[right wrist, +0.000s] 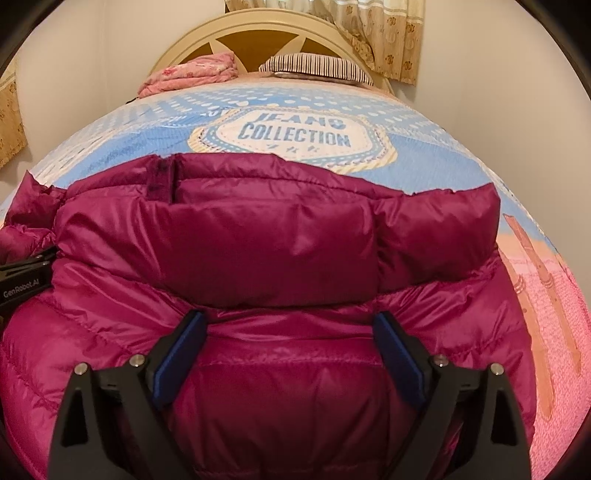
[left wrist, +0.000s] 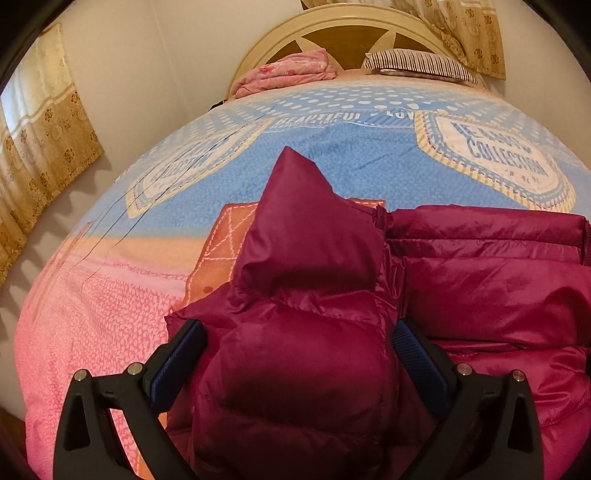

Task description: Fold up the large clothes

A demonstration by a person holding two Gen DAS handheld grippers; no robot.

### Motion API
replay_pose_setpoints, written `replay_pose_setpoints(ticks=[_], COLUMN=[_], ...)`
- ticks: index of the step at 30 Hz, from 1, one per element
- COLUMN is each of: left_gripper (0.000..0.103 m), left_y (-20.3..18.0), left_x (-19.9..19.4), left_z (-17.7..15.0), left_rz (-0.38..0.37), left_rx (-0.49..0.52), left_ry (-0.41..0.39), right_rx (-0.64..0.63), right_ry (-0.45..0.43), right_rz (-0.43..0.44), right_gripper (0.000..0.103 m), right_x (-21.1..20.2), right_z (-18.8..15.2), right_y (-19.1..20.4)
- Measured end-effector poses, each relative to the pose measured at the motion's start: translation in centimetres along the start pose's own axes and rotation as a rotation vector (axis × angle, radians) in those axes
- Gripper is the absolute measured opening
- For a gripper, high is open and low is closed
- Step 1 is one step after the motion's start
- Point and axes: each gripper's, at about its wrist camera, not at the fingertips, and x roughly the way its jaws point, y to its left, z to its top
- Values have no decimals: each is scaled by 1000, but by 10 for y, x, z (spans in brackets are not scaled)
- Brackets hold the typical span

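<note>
**Puffer jacket on bed, both grippers spread wide**

- Magenta puffer jacket (right wrist: 273, 236) lies on the bed (left wrist: 110, 295), at the foot end, w/ its bulk toward the bed's right side. Quilted, shiny fabric, partly folded: stacked layers seen in right wrist view.
- One part of the jacket, prob. a sleeve or hood (can't tell which), sticks out toward the headboard (left wrist: 343, 26) as a pointed lump, resting on the bedspread.
- Left hand-held gripper (left wrist: 299, 354): released, jaws spread wide. Puffy jacket fabric sits between the blue pads (left wrist: 177, 365); pads seem just beside the fabric, not pressing it in.
- Right hand-held gripper (right wrist: 288, 347): also released, jaws wide apart, jacket bulging up between the fingers (right wrist: 399, 354). No clamp visible.
- Both grippers tilted down at the jacket, side by side; body of the left one shows at the left edge of right wrist view.
- Bedspread: blue w/ "JEANS COLLECTION" badge (right wrist: 295, 136) mid-bed, pink toward foot edge.
- Head end: pink folded blanket (left wrist: 288, 72) at left corner, striped pillow (left wrist: 417, 64) at right, both against the headboard.
- Gold patterned curtains (left wrist: 37, 147) beside the bed.
</note>
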Motion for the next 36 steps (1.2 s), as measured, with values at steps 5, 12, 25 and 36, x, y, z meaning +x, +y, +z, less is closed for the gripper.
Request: replay_pose_setpoints(ticks=[5, 12, 25, 36], left_gripper=[102, 102, 102, 102], left_y=[-1, -1, 19, 13], left_x=[1, -1, -85, -58], left_z=[0, 2, -55, -68], left_rz=[6, 10, -24, -18], left_rx=[4, 13, 21, 4], left_ry=[3, 11, -123, -53], right_rx=[-5, -7, -72, -62], right_ry=[19, 22, -103, -32], right_rz=[-5, -12, 23, 19], right_gripper=[95, 95, 96, 102], right_x=[5, 6, -81, -47], right_z=[2, 2, -31, -46], right_y=[1, 2, 51, 50])
